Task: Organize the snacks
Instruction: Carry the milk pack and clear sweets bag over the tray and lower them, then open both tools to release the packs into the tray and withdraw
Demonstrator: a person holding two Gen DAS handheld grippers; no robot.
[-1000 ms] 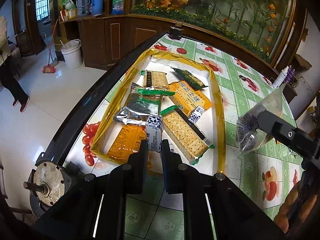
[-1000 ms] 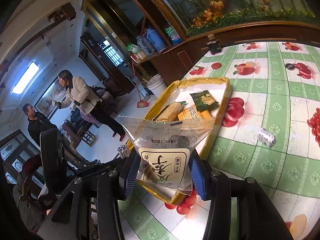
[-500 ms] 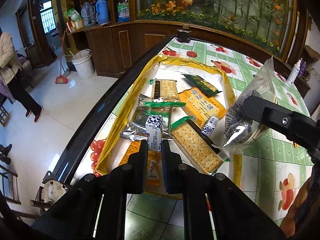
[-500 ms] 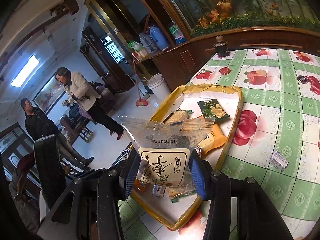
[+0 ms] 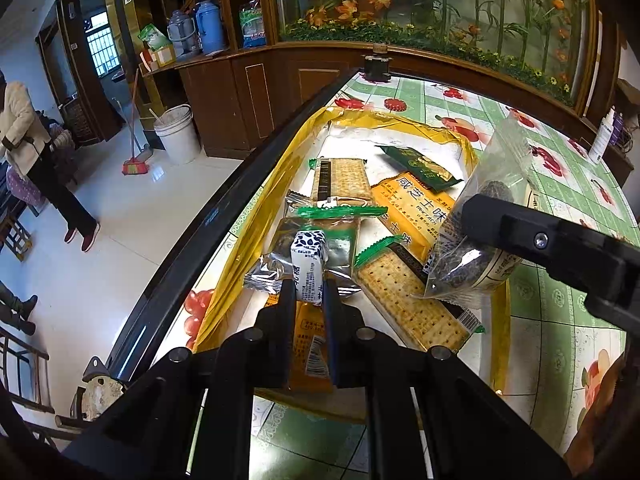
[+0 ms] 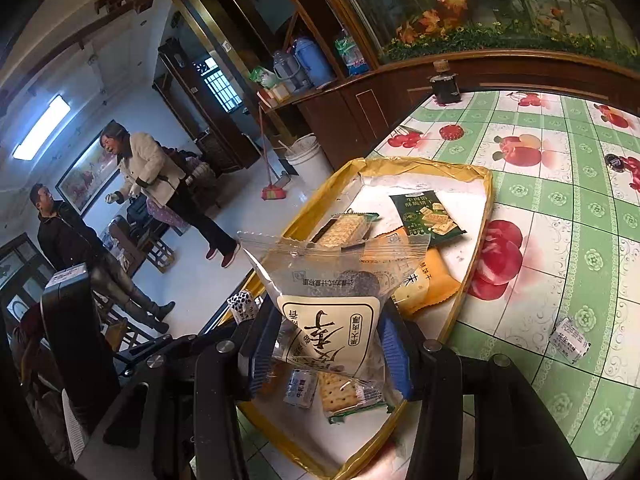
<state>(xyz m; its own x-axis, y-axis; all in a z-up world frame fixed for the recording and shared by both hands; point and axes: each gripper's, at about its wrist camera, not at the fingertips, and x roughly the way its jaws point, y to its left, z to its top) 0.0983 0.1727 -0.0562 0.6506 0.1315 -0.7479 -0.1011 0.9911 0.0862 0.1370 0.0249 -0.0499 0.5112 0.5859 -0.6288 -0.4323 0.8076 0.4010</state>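
Observation:
My left gripper (image 5: 307, 295) is shut on a small cow-patterned candy packet (image 5: 307, 263) and holds it above the near end of the yellow tray (image 5: 256, 220). My right gripper (image 6: 326, 334) is shut on a clear pastry bag with a cream label (image 6: 332, 300), held over the tray (image 6: 478, 216); the bag also shows in the left wrist view (image 5: 476, 240). The tray holds cracker packs (image 5: 408, 304), an orange pack (image 5: 416, 204), a green pack (image 6: 426, 214) and a silver pack (image 5: 320, 240).
The tray lies at the left edge of a table with a green fruit-print cloth (image 6: 560, 208). A small white candy (image 6: 570, 338) lies loose on the cloth right of the tray. A dark jar (image 6: 444, 84) stands at the table's far corner. Two people (image 6: 152, 176) stand on the floor left.
Both grippers have moved further over the tray with their packets still held. The pastry bag has come closer to the left gripper, above the tray's right side.

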